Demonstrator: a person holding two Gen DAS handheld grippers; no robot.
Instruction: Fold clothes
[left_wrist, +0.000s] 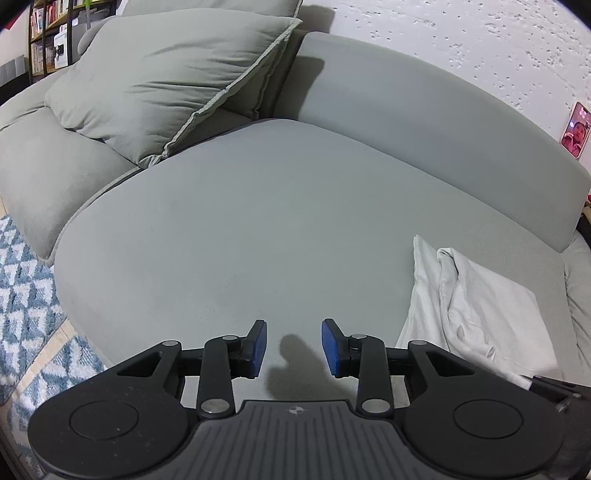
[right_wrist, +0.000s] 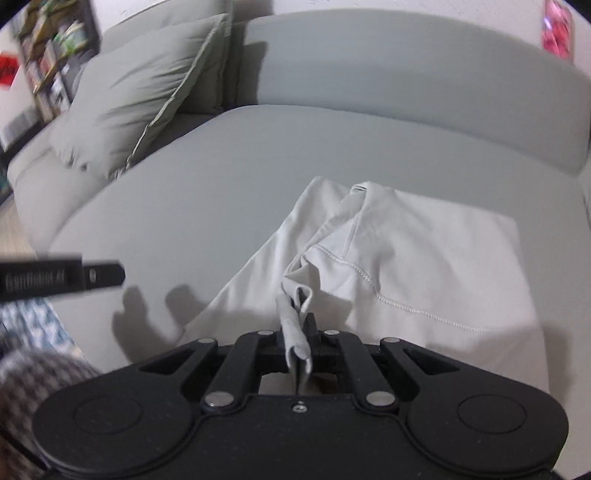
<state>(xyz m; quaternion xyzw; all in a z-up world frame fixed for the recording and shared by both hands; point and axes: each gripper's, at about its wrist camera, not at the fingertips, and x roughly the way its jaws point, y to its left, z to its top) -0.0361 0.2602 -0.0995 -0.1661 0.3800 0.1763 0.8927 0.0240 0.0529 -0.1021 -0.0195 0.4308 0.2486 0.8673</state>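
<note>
A white garment (right_wrist: 424, 258) lies partly folded on the grey sofa seat (right_wrist: 184, 203), with a stitched hem running across it. My right gripper (right_wrist: 304, 325) is shut on a folded edge of this cloth, which rises from the seat into the jaws. In the left wrist view the same garment (left_wrist: 480, 306) lies at the right. My left gripper (left_wrist: 293, 328) hangs open over the bare seat (left_wrist: 258, 221) to the left of it, nothing between its blue pads (left_wrist: 258, 347). A black part of the left tool (right_wrist: 62, 278) shows at the left edge of the right wrist view.
A large grey cushion (left_wrist: 166, 81) leans at the back left against the sofa's backrest (left_wrist: 424, 122). A blue and white rug (left_wrist: 26, 295) covers the floor on the left. Bookshelves (left_wrist: 55, 37) stand far left. A checked sleeve (right_wrist: 29, 380) is at lower left.
</note>
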